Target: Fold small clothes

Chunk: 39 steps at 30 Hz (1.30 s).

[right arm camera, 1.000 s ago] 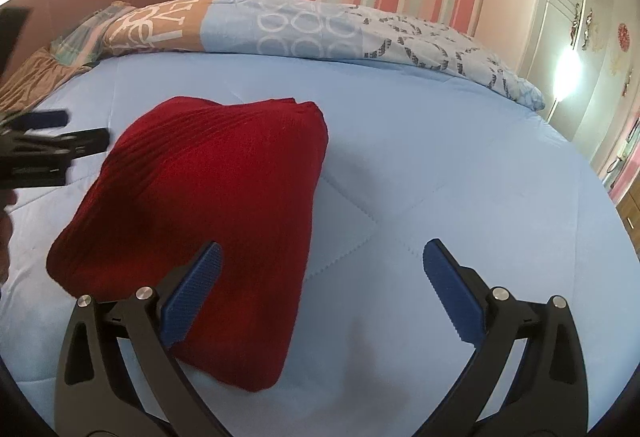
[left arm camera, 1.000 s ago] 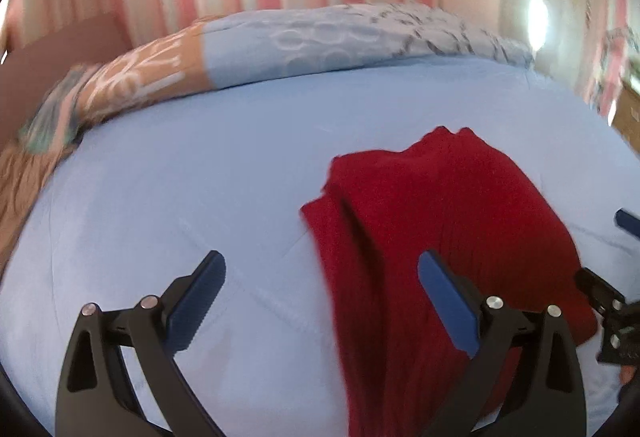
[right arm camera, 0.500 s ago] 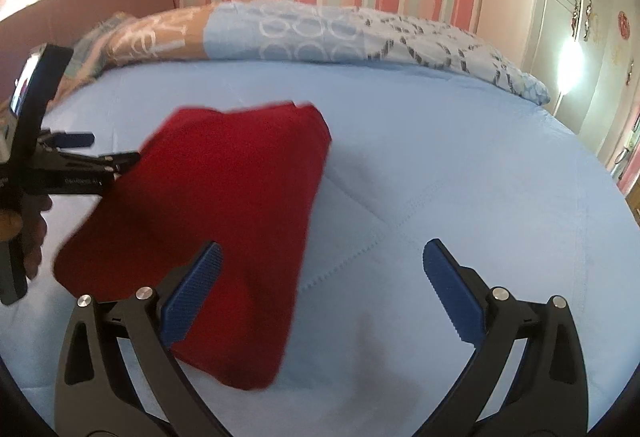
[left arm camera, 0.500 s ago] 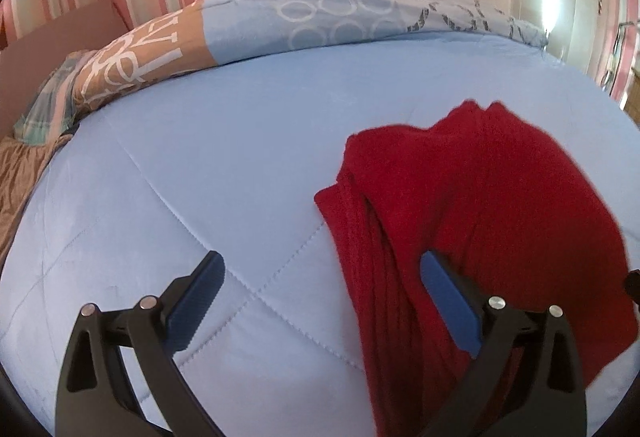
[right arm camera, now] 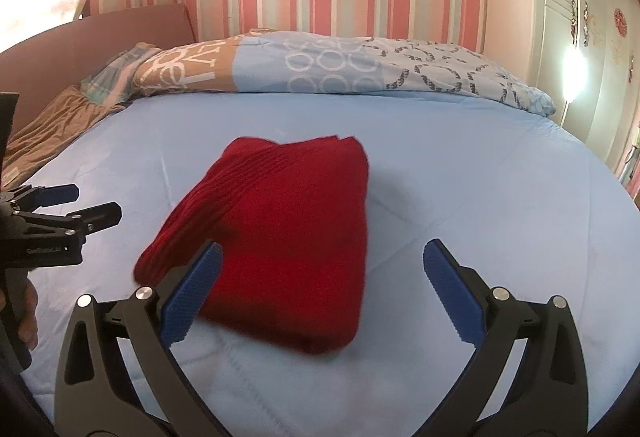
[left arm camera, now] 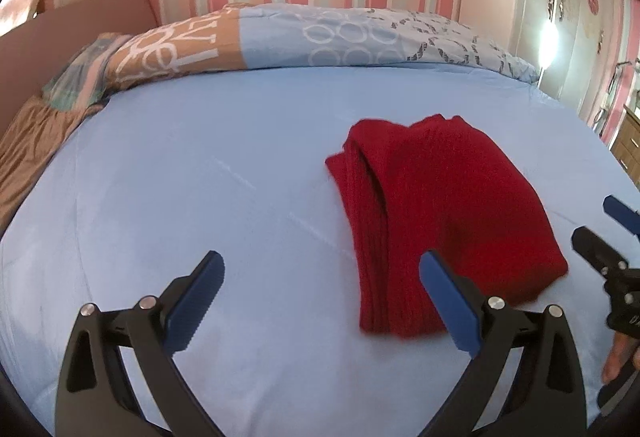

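A red ribbed knit garment point(left arm camera: 436, 213) lies folded in a compact stack on the light blue bed cover point(left arm camera: 200, 173); it also shows in the right wrist view point(right arm camera: 288, 233). My left gripper point(left arm camera: 320, 301) is open and empty, above the cover just left of and nearer than the garment; it appears at the left edge of the right wrist view point(right arm camera: 76, 205). My right gripper point(right arm camera: 320, 289) is open and empty, above the garment's near right side; it appears at the right edge of the left wrist view point(left arm camera: 600, 233).
A patterned blue and tan duvet point(right arm camera: 328, 65) is bunched along the far side of the bed. A brown headboard point(right arm camera: 100, 33) and brown sheet point(right arm camera: 52, 121) lie at the left. A striped wall and white wardrobe point(right arm camera: 580, 17) stand behind.
Both grippers have drawn back and up from the red garment, so more of the bed shows. The garment stays folded on the cover. Both grippers stay open.
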Motion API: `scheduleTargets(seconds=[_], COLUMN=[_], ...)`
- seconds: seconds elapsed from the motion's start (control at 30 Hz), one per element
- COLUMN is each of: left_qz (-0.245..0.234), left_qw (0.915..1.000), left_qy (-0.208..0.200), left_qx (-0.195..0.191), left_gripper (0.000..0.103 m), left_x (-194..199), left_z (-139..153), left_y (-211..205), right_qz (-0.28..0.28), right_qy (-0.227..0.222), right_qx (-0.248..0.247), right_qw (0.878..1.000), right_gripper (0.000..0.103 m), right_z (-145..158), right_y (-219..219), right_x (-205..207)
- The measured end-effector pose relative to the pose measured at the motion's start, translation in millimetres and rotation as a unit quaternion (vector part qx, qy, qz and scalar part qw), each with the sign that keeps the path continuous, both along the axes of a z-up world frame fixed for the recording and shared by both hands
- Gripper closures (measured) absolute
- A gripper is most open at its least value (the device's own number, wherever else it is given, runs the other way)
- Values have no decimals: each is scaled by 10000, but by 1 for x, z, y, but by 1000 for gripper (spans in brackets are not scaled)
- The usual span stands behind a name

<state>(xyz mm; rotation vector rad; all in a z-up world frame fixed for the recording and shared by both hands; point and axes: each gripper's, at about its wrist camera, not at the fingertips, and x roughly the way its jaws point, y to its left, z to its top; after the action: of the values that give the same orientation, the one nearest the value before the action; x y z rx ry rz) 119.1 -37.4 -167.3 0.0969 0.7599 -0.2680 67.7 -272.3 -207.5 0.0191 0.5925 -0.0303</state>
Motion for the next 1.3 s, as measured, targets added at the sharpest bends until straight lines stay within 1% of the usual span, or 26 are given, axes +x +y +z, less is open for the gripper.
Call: scheduleTargets(seconds=[0.17,0.27,0.43,0.6,0.7,0.83,0.9,1.03,1.17,1.3], left_qz=[123,175,245,309,363,398,435,522,637,716], left_qw=[9998,9997,9993,9988,9981,9968,9962,9953,9946,9926], left_qy=[-68,-146,-283,-388,-503,-671,-729,-791,-809,-984], left_qx=[-113,-40,52,-34,-42,-159,-207,-221,-145,50], left_gripper=[4,4,4,4,4,4,2,2,2,2], left_x=[-36,-56,-83,-103,-111,-120,-123,-127,-130,-137], left_z=[2,4,9,14,18,27,32,38,43,50], left_y=[12,16,22,25,26,29,31,34,36,34], right_qz=[-59,-116,-142,-128,-143,-154,-174,-198,-204,-212], right_qy=[4,-4,-162,-296,-373,-456,-490,-609,-686,-735], right_qx=[64,168,197,172,173,128,104,96,85,31], right_qw=[10000,9998,9996,9993,9991,9988,9986,9979,9974,9971], right_gripper=[3,3,3,3,3,3,3,3,3,3], right_z=[-8,-9,-2,6,11,14,16,24,30,35], right_y=[13,19,28,34,34,36,36,36,39,41], right_x=[-27,-39,-58,-72,-80,-90,-93,-101,-105,-107])
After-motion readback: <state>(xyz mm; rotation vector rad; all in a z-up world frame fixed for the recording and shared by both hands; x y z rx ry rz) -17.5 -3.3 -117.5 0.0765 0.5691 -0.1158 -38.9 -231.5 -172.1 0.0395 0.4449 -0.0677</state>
